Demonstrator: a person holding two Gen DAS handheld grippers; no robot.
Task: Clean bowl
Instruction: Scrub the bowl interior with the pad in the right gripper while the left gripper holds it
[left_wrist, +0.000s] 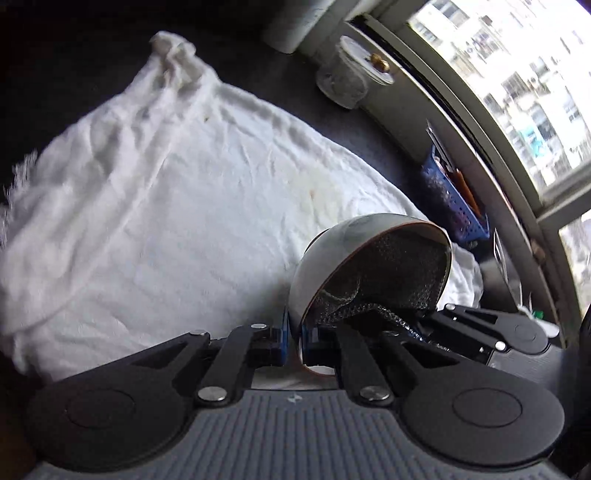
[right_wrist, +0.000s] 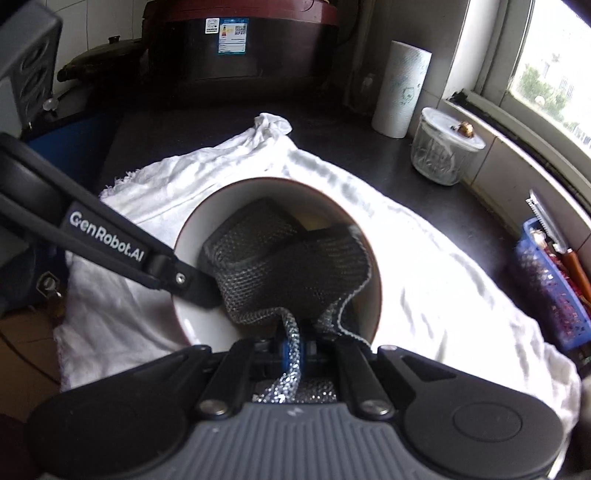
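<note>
Both tools clamped: left (left_wrist: 294, 345) on bowl (left_wrist: 332, 251) rim; right (right_wrist: 291, 350) on mesh (right_wrist: 295, 266).

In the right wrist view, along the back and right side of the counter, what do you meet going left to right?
Dark cooker with a label → paper towel roll → lidded glass jar → blue basket at the far right edge.
</note>
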